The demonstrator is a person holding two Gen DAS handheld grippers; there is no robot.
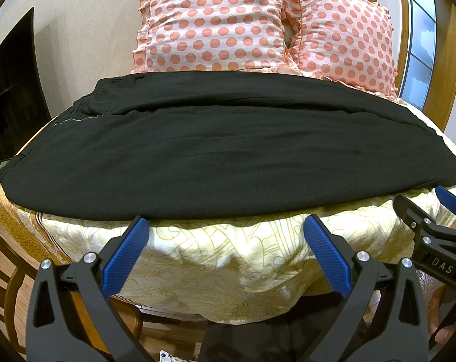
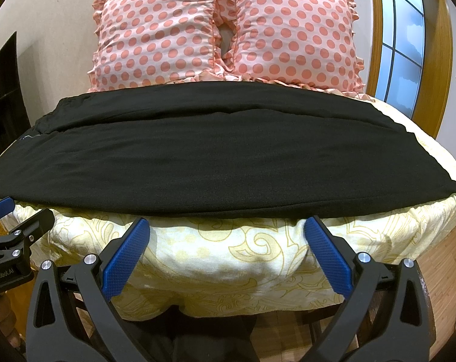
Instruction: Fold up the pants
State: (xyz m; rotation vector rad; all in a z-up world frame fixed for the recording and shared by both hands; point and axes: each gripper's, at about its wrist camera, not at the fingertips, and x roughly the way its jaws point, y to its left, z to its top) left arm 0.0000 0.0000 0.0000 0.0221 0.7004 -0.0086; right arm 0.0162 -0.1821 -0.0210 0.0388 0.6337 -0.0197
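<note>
Black fabric pants (image 1: pixel 228 150) lie flat across the frame's middle on the yellow-patterned bedspread (image 1: pixel 228 256), unfolded lengthwise, while left gripper (image 1: pixel 226 229) and right gripper (image 2: pixel 227 230) hover wide apart, empty, likely needing to pinch the near edge.

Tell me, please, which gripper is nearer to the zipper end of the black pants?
Left. The left gripper is open at the near edge of the pants, closer to the zipper end; the right gripper is open further right along that edge.

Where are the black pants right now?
The pants lie flat across the bed in both views, in front of the spotted pillows, just beyond both open grippers.
</note>
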